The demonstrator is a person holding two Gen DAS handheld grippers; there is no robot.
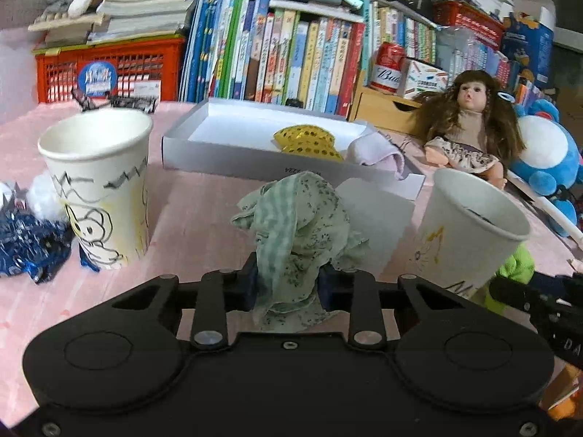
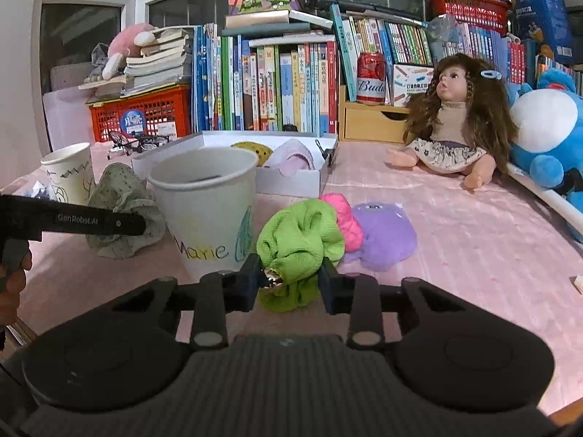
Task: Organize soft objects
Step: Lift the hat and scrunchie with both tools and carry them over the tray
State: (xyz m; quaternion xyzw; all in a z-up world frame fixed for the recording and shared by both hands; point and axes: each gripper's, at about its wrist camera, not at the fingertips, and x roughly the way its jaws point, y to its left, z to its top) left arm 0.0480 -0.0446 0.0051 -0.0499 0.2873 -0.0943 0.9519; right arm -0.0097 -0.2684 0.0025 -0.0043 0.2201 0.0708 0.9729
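Note:
My left gripper (image 1: 288,284) is shut on a pale green flowered cloth (image 1: 298,225), bunched up on the pink table cover between two paper cups. The same cloth (image 2: 124,215) shows in the right wrist view behind the left gripper's finger (image 2: 91,224). My right gripper (image 2: 289,278) is shut on a bright green cloth (image 2: 302,240), just right of the cup marked "Marie" (image 2: 207,211). A hot pink cloth (image 2: 344,218) and a purple plush (image 2: 382,236) lie right behind it. A white box (image 1: 255,165) holds a yellow dotted piece (image 1: 308,142) and a pale pink cloth (image 1: 375,154).
A drawn-on paper cup (image 1: 102,185) stands at the left, with blue foil wrappers (image 1: 29,247) beside it. A doll (image 2: 452,123) and a blue plush (image 2: 546,142) sit at the right. Books (image 2: 273,83), a red crate (image 2: 145,113) and a can (image 2: 371,78) line the back.

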